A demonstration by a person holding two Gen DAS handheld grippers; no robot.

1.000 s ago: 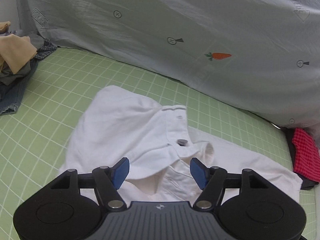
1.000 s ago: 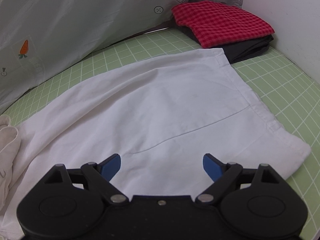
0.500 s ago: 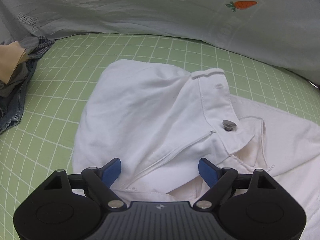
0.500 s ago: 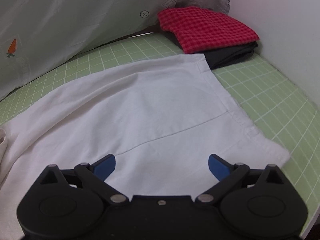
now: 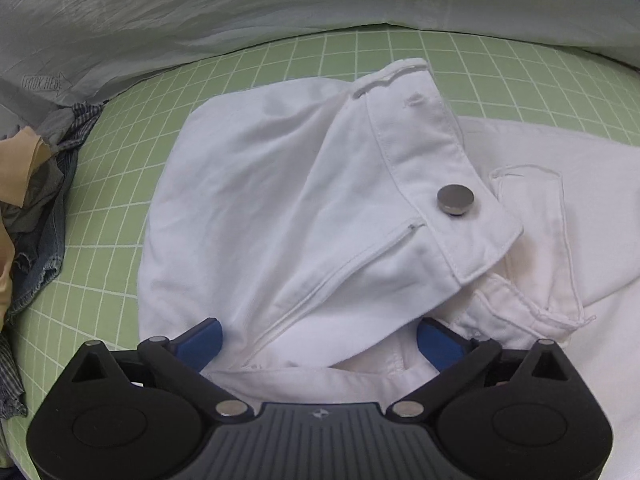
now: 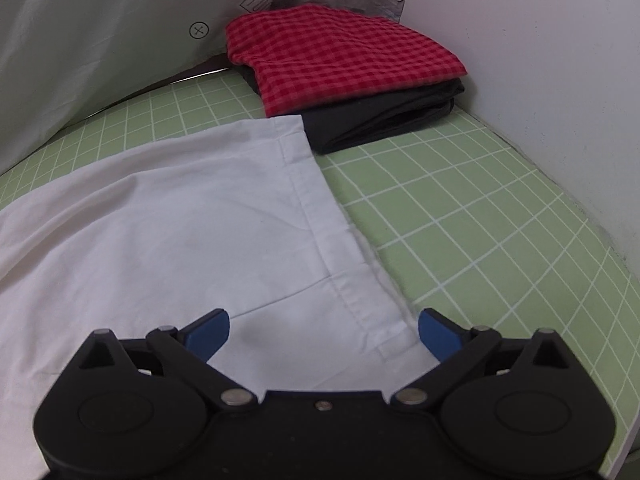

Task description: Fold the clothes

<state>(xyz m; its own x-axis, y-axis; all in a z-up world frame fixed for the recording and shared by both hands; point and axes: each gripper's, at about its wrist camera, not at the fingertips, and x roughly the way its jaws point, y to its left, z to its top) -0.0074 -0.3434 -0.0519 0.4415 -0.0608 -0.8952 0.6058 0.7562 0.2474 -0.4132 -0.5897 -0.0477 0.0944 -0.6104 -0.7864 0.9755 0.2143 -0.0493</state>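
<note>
1. Work surface: green cutting mat [image 5: 120,208] with a white grid, backed by a pale grey printed sheet [image 5: 280,4]; a white wall [image 6: 560,60] borders the mat's right side.
2. White trousers [image 5: 260,200] lie across the mat, waistband and metal button [image 5: 455,199] under the left gripper [image 5: 318,338], leg hem under the right gripper [image 6: 324,332].
3. Both sets of jaws stand wide apart, holding nothing.
4. Unfolded pile of clothes [image 5: 28,200] at the left edge; folded red checked cloth [image 6: 340,56] on dark garment [image 6: 384,116] in the right corner.
</note>
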